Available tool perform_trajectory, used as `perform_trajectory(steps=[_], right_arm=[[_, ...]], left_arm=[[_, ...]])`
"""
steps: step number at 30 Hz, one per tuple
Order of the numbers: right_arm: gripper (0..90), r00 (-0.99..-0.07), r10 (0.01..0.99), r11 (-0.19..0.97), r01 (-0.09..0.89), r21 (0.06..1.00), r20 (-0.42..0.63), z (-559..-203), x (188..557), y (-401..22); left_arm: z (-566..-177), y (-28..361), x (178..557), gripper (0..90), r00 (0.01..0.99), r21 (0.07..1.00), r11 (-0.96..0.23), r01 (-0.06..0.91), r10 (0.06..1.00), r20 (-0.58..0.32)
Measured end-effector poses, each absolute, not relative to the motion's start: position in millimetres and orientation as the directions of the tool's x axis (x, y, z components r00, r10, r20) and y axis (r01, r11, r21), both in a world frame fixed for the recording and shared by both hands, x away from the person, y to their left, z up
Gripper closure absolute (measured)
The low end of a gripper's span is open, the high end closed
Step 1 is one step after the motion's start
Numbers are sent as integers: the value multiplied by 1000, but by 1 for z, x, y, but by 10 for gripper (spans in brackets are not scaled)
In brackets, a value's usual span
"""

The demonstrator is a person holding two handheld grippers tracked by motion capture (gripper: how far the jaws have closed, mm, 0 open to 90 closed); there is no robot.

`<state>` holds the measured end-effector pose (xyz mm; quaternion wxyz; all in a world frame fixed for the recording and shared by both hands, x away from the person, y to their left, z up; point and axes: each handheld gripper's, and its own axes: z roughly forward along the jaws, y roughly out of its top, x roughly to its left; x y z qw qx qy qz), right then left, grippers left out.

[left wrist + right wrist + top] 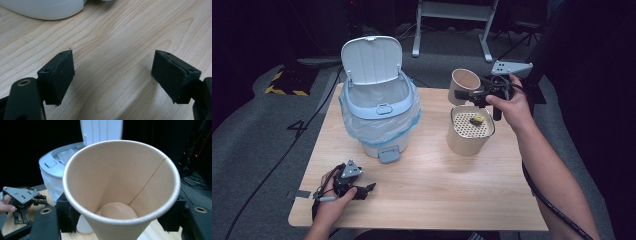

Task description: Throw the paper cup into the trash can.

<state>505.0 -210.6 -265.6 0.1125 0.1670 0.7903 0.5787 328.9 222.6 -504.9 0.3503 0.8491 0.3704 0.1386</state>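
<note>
A light wooden table (pixel 432 175) stands on grey carpet floor (pixel 257 135). Directly on the table are a white pedal bin (pixel 379 107) with its lid up, and a beige perforated-top container (pixel 469 131) near the right edge

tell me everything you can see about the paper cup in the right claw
The paper cup is plain tan paper, tapered, with a rolled rim and a seam line down its inner wall. Its inside looks empty. The right claw holds it by the sides, one black jaw on each side, tilted with its mouth toward that claw's camera. It hangs off the table, above and just behind the perforated-top canister.
</note>
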Motion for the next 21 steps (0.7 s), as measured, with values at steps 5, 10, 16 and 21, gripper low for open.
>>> perform_trajectory(steps=[5, 10, 16, 21], right_arm=[[316, -934, 356, 279, 98, 955, -8, -252, 507, -187], [316, -945, 327, 267, 80, 960, -12, -243, 509, -163], [313, -950, 312, 236, 65, 970, -12, -236, 512, -133], [314, -955, 296, 208, 64, 976, 0, -233, 515, -109]], left_arm=[[-505, 223, 329, 190, 689, 697, -482, 532, 725, -24], [-505, 223, 329, 189, 690, 696, -483, 531, 724, -24], [-504, 223, 329, 190, 692, 695, -488, 527, 722, -18], [-504, 223, 329, 190, 692, 694, -490, 527, 722, -17]])
